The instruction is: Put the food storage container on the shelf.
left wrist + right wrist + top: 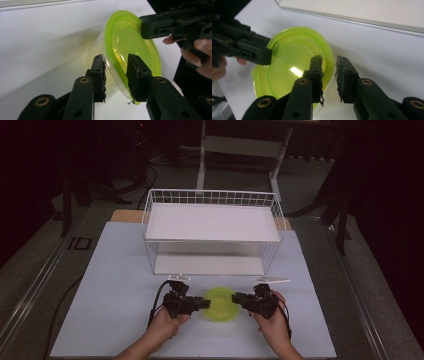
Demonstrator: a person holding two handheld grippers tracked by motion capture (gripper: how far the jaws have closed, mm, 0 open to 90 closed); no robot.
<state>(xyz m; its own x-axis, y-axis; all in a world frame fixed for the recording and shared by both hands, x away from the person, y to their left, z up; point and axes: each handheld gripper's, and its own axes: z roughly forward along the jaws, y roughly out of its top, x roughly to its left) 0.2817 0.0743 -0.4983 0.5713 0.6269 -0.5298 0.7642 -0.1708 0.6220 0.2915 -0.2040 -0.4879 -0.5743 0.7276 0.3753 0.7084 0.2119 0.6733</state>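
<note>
A translucent lime-green bowl (220, 305) sits on the white table (115, 270), in front of the wire rack. My left gripper (206, 302) reaches its left rim and my right gripper (235, 296) its right rim. In the left gripper view, the bowl (130, 42) has its rim and wall between the jaws of the left gripper (116, 60), which stand apart with a gap on the outer side. In the right gripper view, the right gripper (329, 58) straddles the rim of the bowl (292, 65) with a narrow gap. Both grippers are open.
A white wire rack (212, 232) with an upper and a lower shelf stands just behind the bowl, its open front facing me. The table's front edge lies close below my hands. A cable (155, 305) trails from the left gripper.
</note>
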